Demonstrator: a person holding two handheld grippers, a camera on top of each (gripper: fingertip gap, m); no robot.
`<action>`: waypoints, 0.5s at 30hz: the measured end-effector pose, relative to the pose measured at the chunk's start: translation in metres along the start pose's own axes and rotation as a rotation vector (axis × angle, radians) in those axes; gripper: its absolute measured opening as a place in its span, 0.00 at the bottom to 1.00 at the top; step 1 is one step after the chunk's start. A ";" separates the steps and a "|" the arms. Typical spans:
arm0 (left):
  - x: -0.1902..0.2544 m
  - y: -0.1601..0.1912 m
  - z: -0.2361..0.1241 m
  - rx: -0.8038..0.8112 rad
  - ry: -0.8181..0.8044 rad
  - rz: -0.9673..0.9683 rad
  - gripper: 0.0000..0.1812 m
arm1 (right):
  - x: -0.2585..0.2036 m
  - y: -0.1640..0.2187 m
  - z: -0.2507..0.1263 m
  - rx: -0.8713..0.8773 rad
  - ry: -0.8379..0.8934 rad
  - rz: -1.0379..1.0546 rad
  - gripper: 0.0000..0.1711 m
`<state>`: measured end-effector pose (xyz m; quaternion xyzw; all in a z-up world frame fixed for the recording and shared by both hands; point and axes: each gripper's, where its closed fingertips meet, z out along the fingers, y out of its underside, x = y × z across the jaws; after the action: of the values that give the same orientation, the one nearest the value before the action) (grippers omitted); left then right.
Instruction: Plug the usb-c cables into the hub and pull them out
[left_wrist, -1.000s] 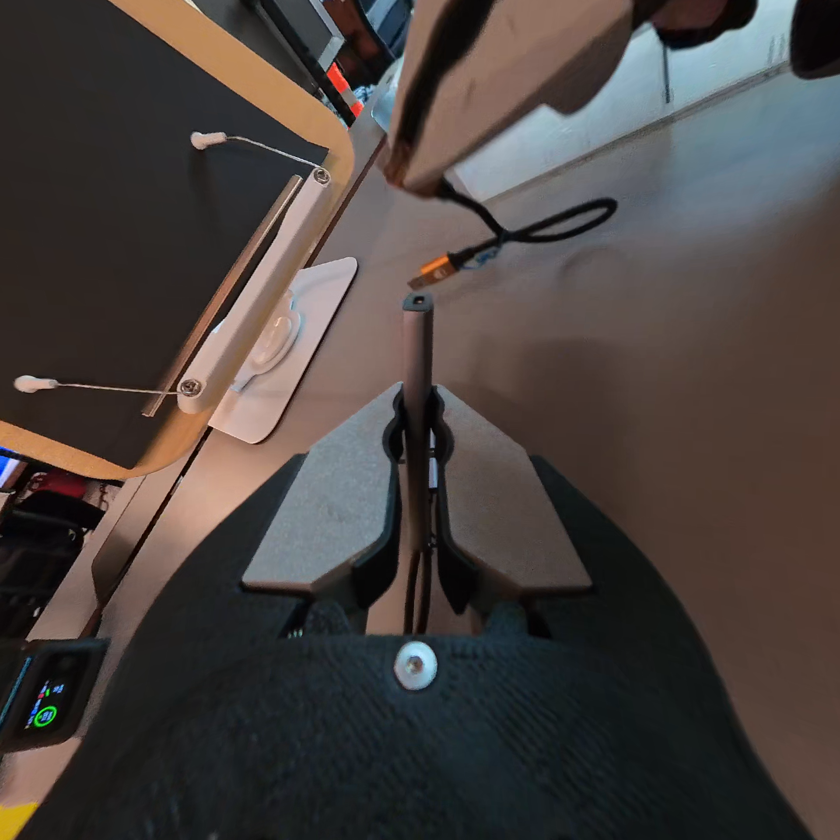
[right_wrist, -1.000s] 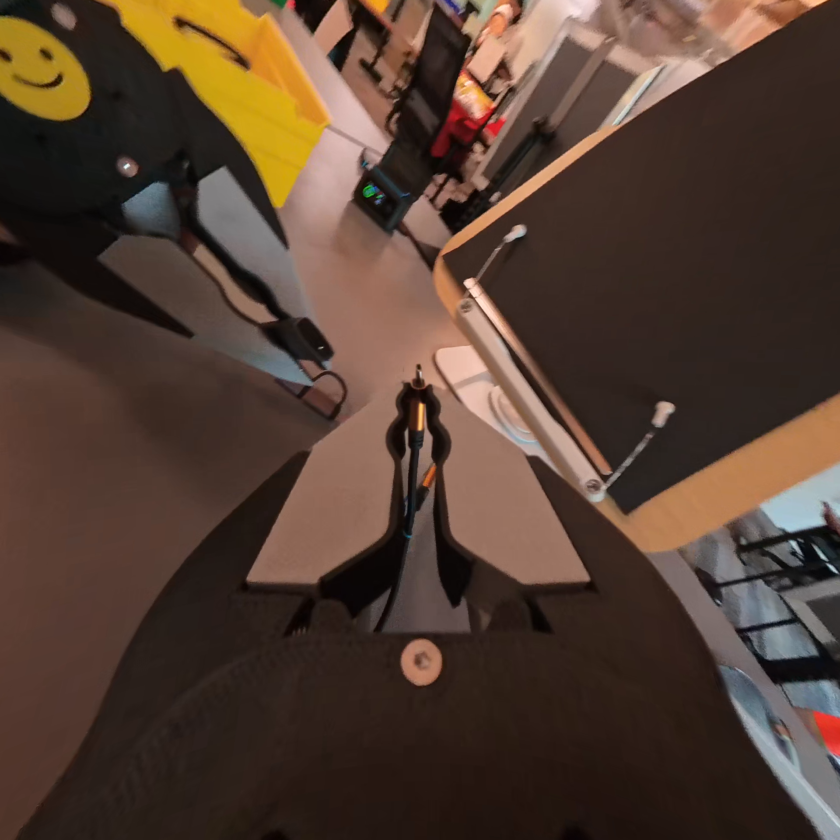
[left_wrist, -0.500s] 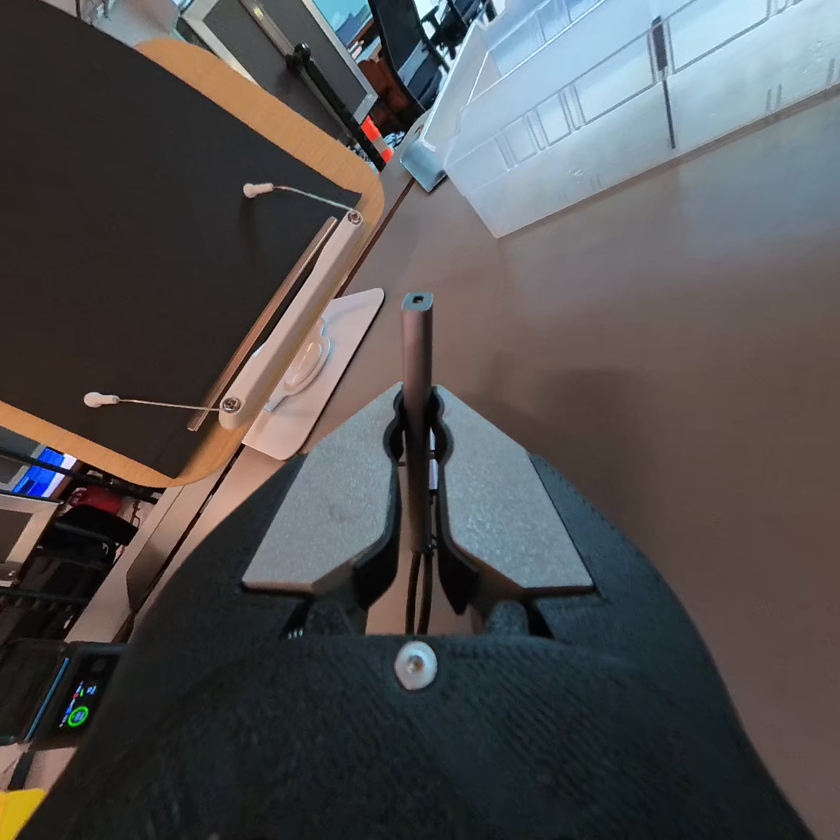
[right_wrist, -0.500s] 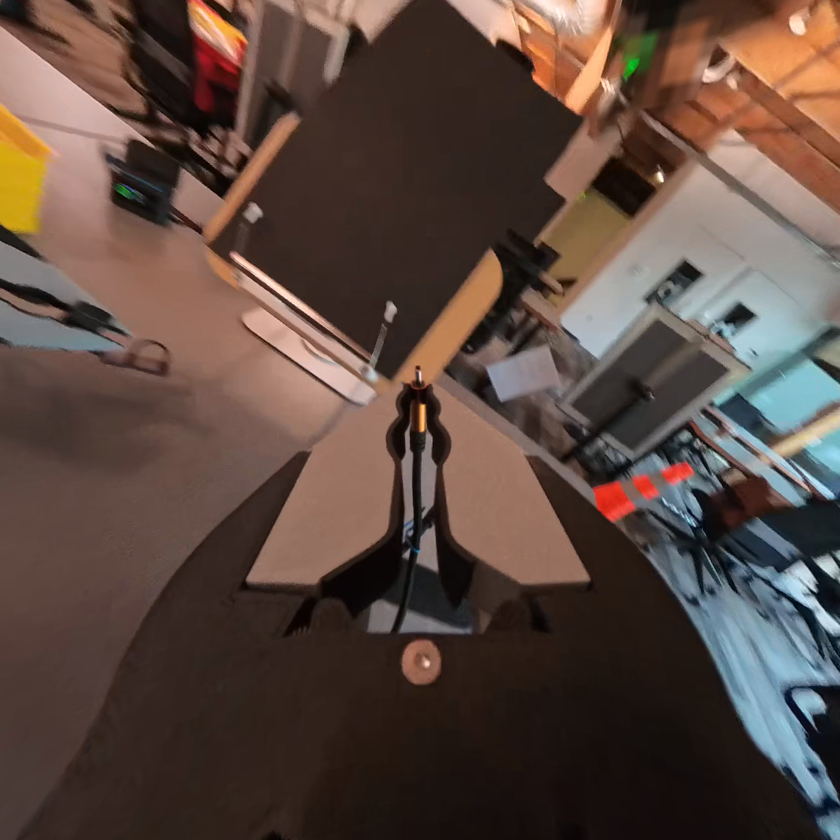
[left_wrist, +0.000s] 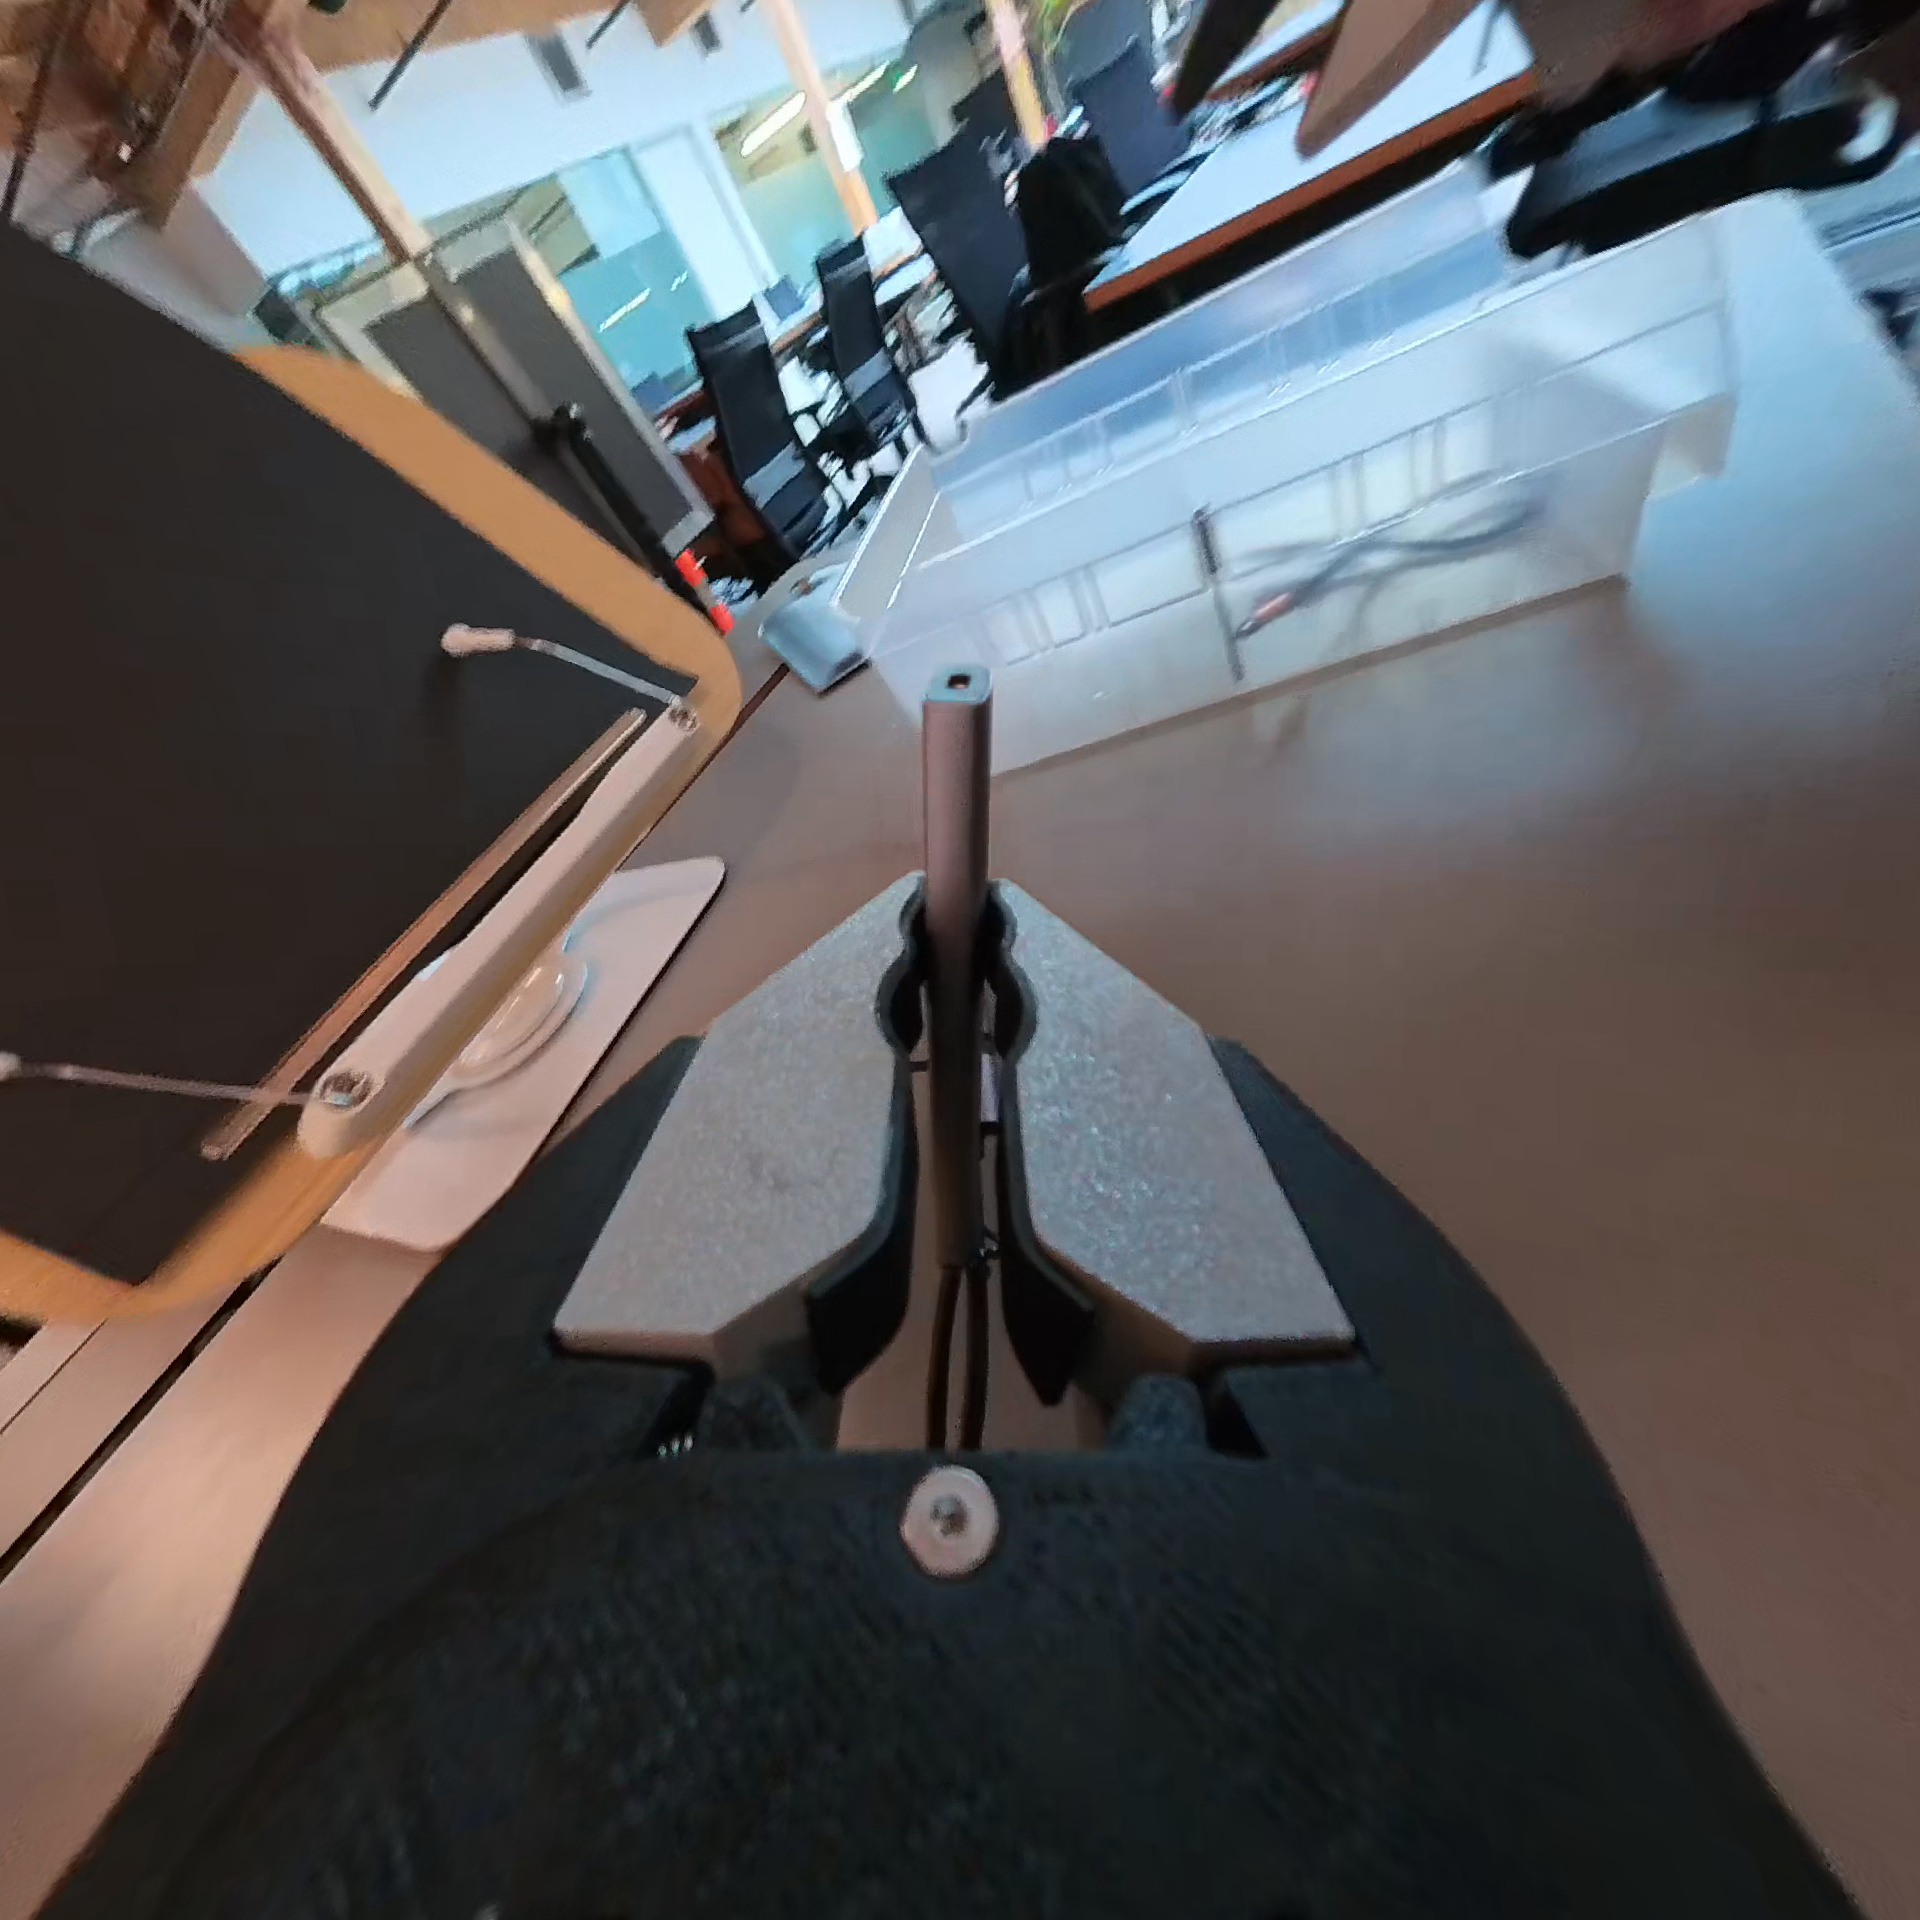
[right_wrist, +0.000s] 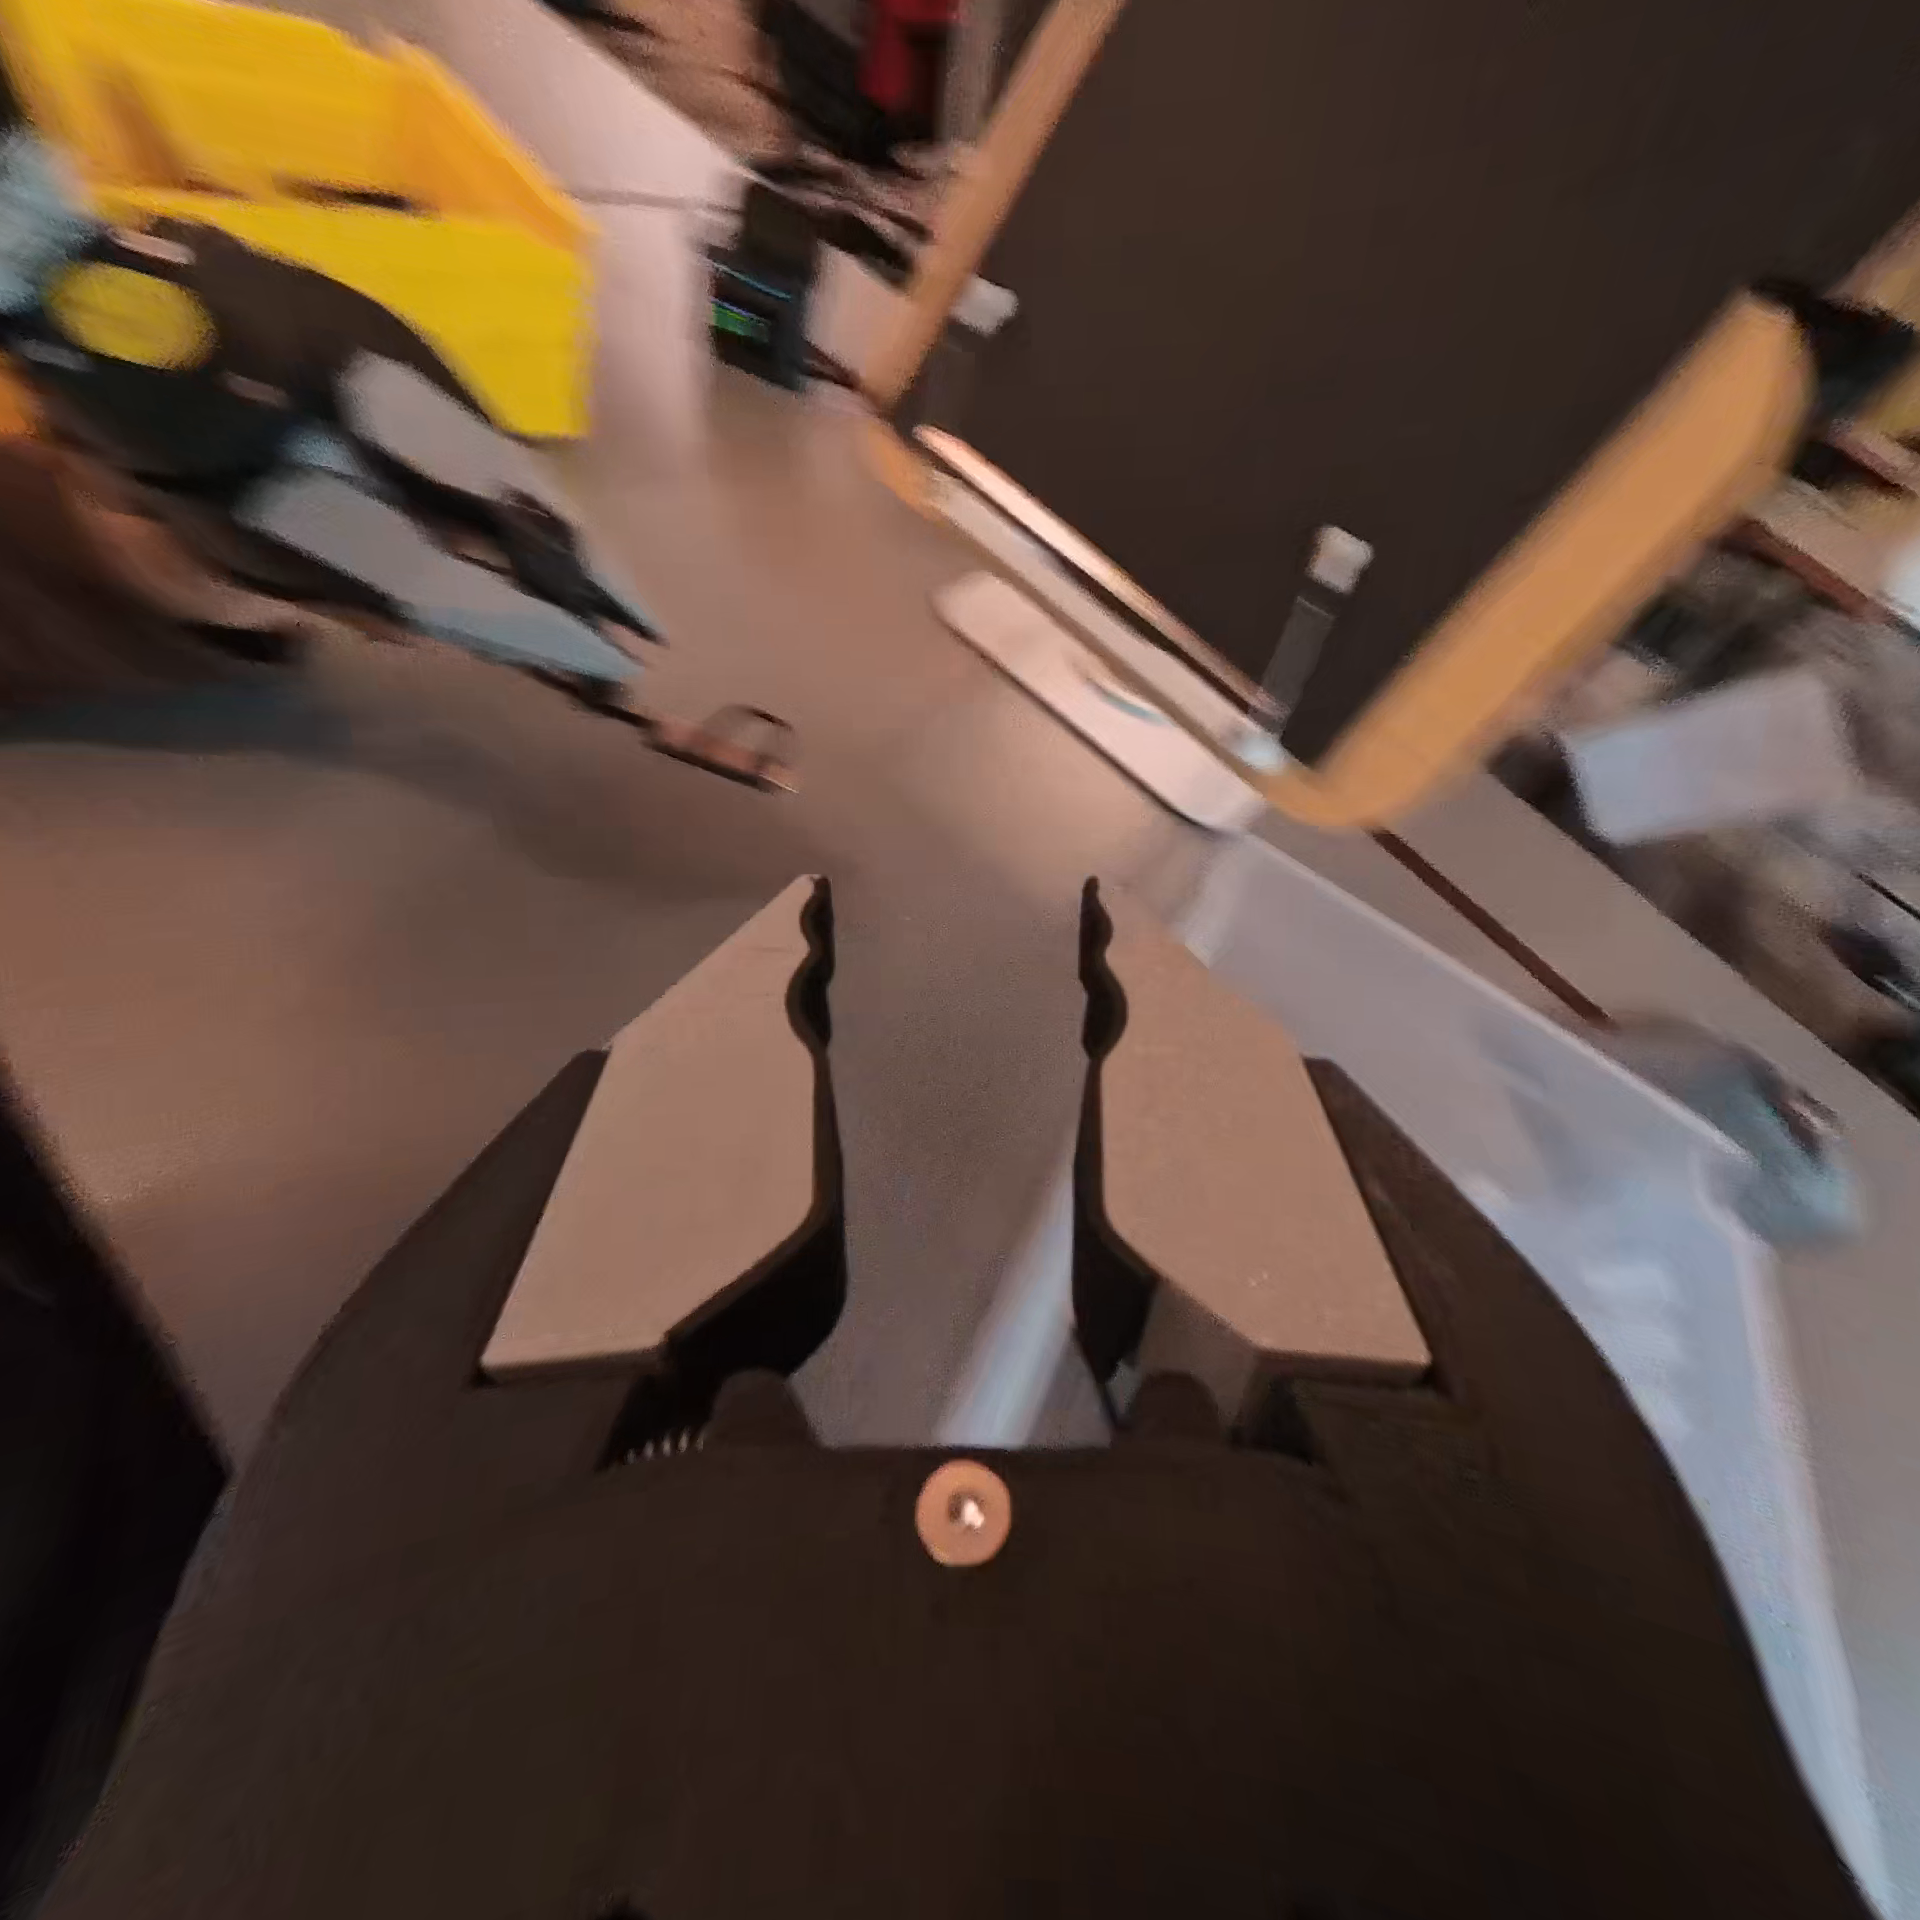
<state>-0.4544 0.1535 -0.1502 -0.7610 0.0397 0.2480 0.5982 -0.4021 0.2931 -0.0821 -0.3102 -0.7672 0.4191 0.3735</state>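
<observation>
The right gripper (right_wrist: 954, 894) has let go: its fingers now stand wide apart, the cable gone from between them. The left gripper (left_wrist: 956, 904) still pinches the hub (left_wrist: 956, 831), which juts past its fingertips.

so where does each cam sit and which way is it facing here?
Left wrist view: on the left gripper, looking along its fingers over the brown tabletop toward a clear plastic bin; jaws shut on a slim grey metal hub.
Right wrist view: on the right gripper, facing across the table; jaws open, empty; heavy blur.
Shared: the black wood-edged panel on its white stand.
</observation>
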 end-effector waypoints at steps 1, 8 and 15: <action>0.006 -0.005 -0.001 0.029 0.027 0.013 0.03 | -0.026 -0.011 0.009 0.029 -0.106 -0.023 0.26; 0.041 -0.019 -0.004 0.105 0.178 0.104 0.03 | -0.133 -0.036 0.073 0.087 -0.415 -0.175 0.23; 0.023 -0.023 -0.002 0.146 0.074 -0.012 0.08 | -0.118 -0.044 0.082 0.083 -0.323 -0.265 0.03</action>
<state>-0.4257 0.1633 -0.1389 -0.7243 0.0749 0.2125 0.6517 -0.4153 0.1463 -0.1106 -0.1197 -0.8332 0.4419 0.3101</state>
